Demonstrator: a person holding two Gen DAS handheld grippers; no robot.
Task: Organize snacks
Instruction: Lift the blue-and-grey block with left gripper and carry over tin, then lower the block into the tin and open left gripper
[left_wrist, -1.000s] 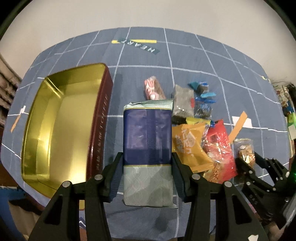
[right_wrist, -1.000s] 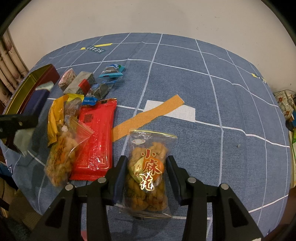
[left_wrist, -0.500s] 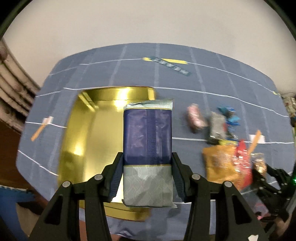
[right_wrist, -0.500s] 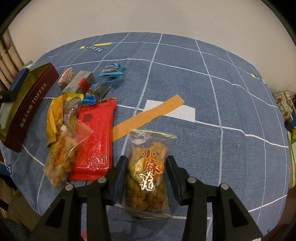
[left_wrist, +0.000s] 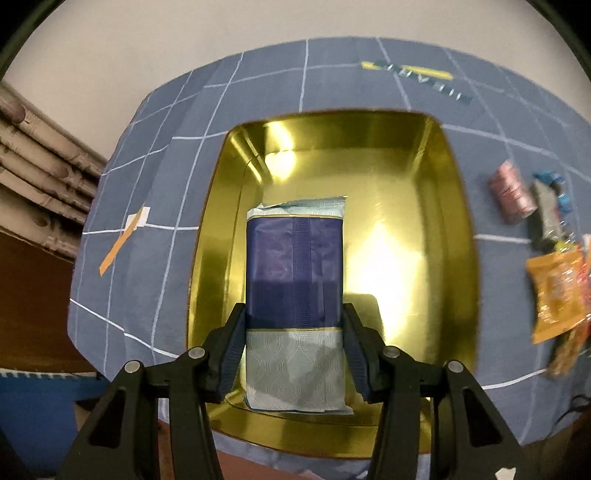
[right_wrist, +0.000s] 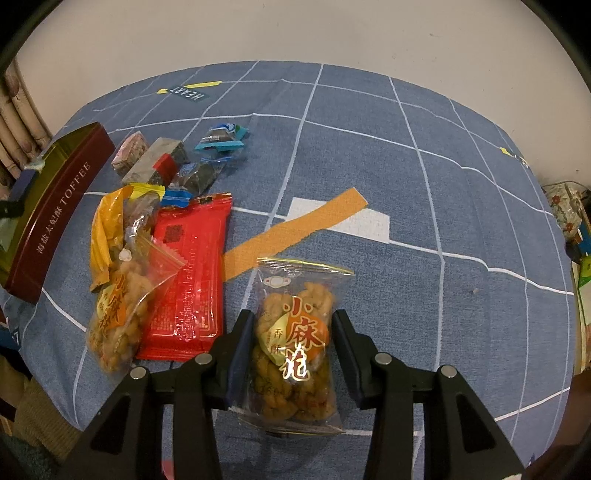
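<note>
My left gripper (left_wrist: 294, 325) is shut on a navy and pale-blue snack packet (left_wrist: 294, 280) and holds it over the inside of the open gold tin (left_wrist: 413, 177). The tin shows in the right wrist view as a dark red TOFFEE box (right_wrist: 55, 218) at the far left. My right gripper (right_wrist: 293, 332) is shut on a clear bag of fried twists (right_wrist: 295, 339) above the blue cloth. A pile of snacks lies left of it: a red packet (right_wrist: 188, 273), a second bag of twists (right_wrist: 118, 306), an orange packet (right_wrist: 105, 232) and small wrapped sweets (right_wrist: 218, 142).
The table wears a blue grid-patterned cloth (right_wrist: 443, 184) with an orange tape strip (right_wrist: 295, 225). A pink sweet (left_wrist: 511, 192) and an orange packet (left_wrist: 557, 291) lie right of the tin. Bamboo-like poles (left_wrist: 37, 177) stand at the left. Clutter sits at the right table edge (right_wrist: 569, 210).
My left gripper has carried the navy packet leftward from the snack pile to above the tin's inside and closer to it. My right gripper and its bag have not moved.
</note>
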